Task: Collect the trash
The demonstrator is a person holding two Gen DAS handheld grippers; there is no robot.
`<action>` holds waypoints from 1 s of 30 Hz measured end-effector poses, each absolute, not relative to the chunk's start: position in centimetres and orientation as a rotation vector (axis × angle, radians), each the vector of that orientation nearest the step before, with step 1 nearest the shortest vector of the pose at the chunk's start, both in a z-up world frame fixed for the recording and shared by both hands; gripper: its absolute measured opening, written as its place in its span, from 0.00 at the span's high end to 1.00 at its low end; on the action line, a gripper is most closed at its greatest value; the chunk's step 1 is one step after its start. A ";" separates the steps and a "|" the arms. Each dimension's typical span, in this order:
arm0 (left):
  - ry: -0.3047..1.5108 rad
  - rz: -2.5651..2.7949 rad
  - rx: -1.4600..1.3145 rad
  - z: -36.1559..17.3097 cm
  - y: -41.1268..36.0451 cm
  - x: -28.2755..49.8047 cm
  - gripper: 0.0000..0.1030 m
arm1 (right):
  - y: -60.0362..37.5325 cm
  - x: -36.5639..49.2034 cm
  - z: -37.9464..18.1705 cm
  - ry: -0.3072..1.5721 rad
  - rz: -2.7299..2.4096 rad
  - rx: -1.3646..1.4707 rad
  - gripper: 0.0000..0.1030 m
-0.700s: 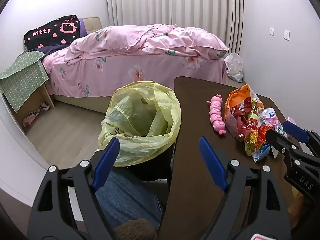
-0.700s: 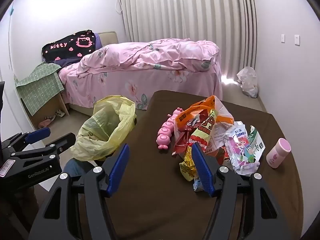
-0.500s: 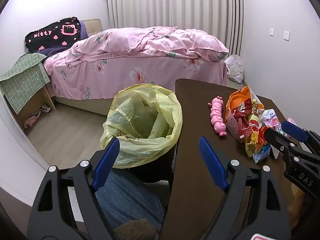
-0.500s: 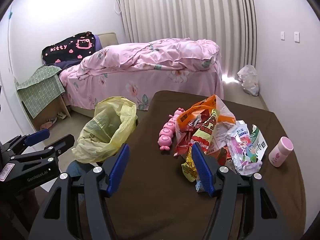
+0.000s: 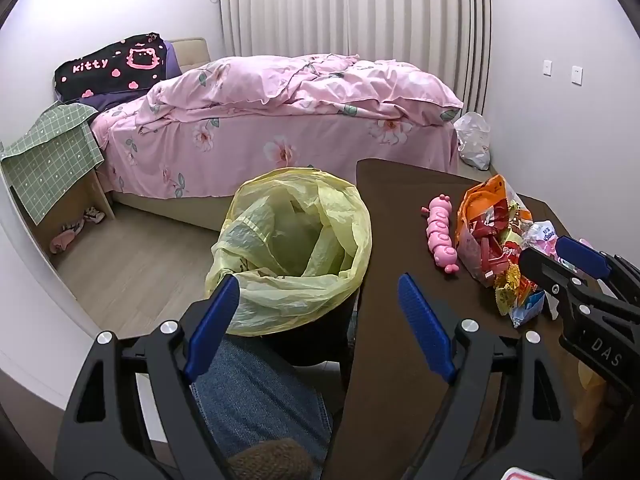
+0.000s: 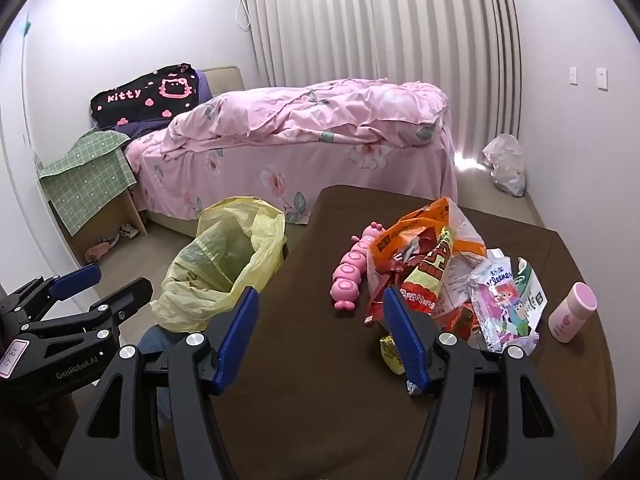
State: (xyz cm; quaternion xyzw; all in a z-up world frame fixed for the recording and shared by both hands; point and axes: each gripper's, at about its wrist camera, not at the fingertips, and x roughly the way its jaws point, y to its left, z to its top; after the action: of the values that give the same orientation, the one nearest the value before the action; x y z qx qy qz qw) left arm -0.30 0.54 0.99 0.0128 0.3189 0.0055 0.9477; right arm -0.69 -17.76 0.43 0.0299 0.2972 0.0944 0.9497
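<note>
A pile of snack wrappers (image 6: 440, 280) lies on the brown table (image 6: 320, 400), with an orange bag on top; it also shows in the left wrist view (image 5: 492, 240). A bin lined with a yellow bag (image 5: 296, 248) stands left of the table, also seen in the right wrist view (image 6: 224, 268). My right gripper (image 6: 320, 336) is open and empty, above the table just short of the pile. My left gripper (image 5: 316, 320) is open and empty, near the bin's front rim and the table's left edge.
A pink caterpillar toy (image 6: 354, 268) lies left of the pile. A pink bottle (image 6: 572, 312) stands at the table's right. A pink bed (image 5: 280, 128), a green-covered side table (image 5: 52, 160) and a clear plastic bag (image 5: 474, 140) on the floor lie beyond.
Both grippers have drawn back and lifted slightly; the table and bin sit a little lower in both views. Both stay open and empty.
</note>
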 end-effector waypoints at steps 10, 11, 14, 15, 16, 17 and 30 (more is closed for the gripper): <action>0.648 0.012 0.025 0.9 0.6 -0.4 0.25 | -17.7 -0.6 0.3 0.605 0.191 0.057 0.41; 0.648 0.012 0.024 0.8 0.6 -0.4 0.25 | -17.7 -0.6 0.3 0.605 0.191 0.057 0.41; 0.648 0.012 0.024 0.8 0.7 -0.4 0.25 | -17.8 -0.6 0.3 0.605 0.192 0.057 0.41; 0.648 0.013 0.023 0.7 0.7 -0.5 0.25 | -17.8 -0.6 0.3 0.604 0.191 0.058 0.41; 0.648 0.014 0.023 0.7 0.8 -0.5 0.25 | -17.8 -0.6 0.3 0.604 0.190 0.058 0.41; 0.648 0.015 0.023 0.7 0.8 -0.6 0.25 | -17.8 -0.6 0.3 0.604 0.190 0.058 0.41; 0.651 0.015 0.021 0.5 1.0 -0.5 0.25 | -17.8 -0.6 0.3 0.605 0.191 0.058 0.41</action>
State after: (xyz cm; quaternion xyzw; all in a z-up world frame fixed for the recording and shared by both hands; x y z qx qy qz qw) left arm -0.55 0.97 0.55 0.0104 0.3198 0.0071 0.9474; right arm -0.61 -17.76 0.30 0.0287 0.2975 0.0937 0.9497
